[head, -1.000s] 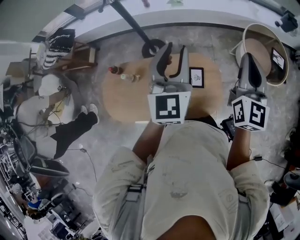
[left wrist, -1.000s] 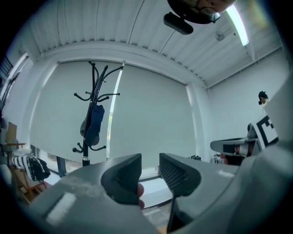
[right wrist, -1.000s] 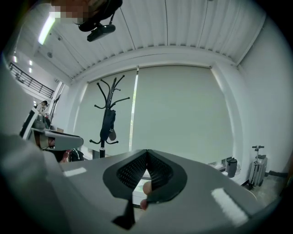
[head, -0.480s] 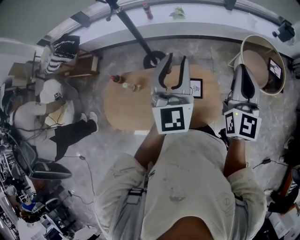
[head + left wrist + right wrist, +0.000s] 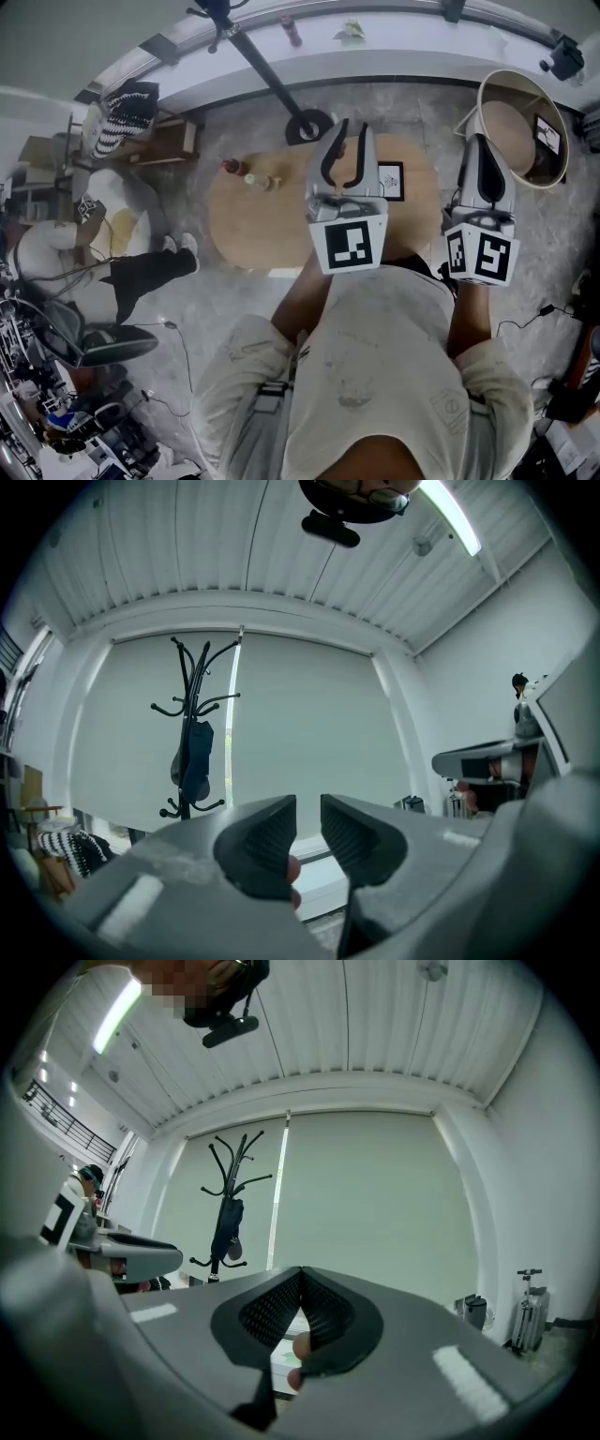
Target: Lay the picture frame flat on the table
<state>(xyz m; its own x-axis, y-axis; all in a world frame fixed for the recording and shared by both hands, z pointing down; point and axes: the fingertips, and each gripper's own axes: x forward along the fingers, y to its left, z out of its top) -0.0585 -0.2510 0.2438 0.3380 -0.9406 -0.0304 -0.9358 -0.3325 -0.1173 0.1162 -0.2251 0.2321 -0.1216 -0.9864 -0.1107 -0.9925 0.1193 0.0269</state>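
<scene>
A small black picture frame [image 5: 392,181] with a white mat is on the right part of the round wooden table [image 5: 272,216], its face showing to the head view. My left gripper [image 5: 352,127] hovers over the table just left of the frame. Its jaws have just been closing, but a gap remains and nothing is between them in the left gripper view [image 5: 308,803]. My right gripper [image 5: 479,141] hangs beyond the table's right edge, its pads pressed together on nothing [image 5: 302,1274]. Both gripper views look level at a window blind and do not show the frame.
Two small bottles [image 5: 246,174] stand on the table's left part. A coat stand [image 5: 309,123] rises just behind the table. A round tub-like stand [image 5: 521,120] is at the far right. A seated person [image 5: 122,262] is on the left, and cables lie on the floor.
The left gripper's jaws have narrowed. Both marker cubes sit slightly lower and further right in the head view, and the right gripper has drawn a little nearer the table.
</scene>
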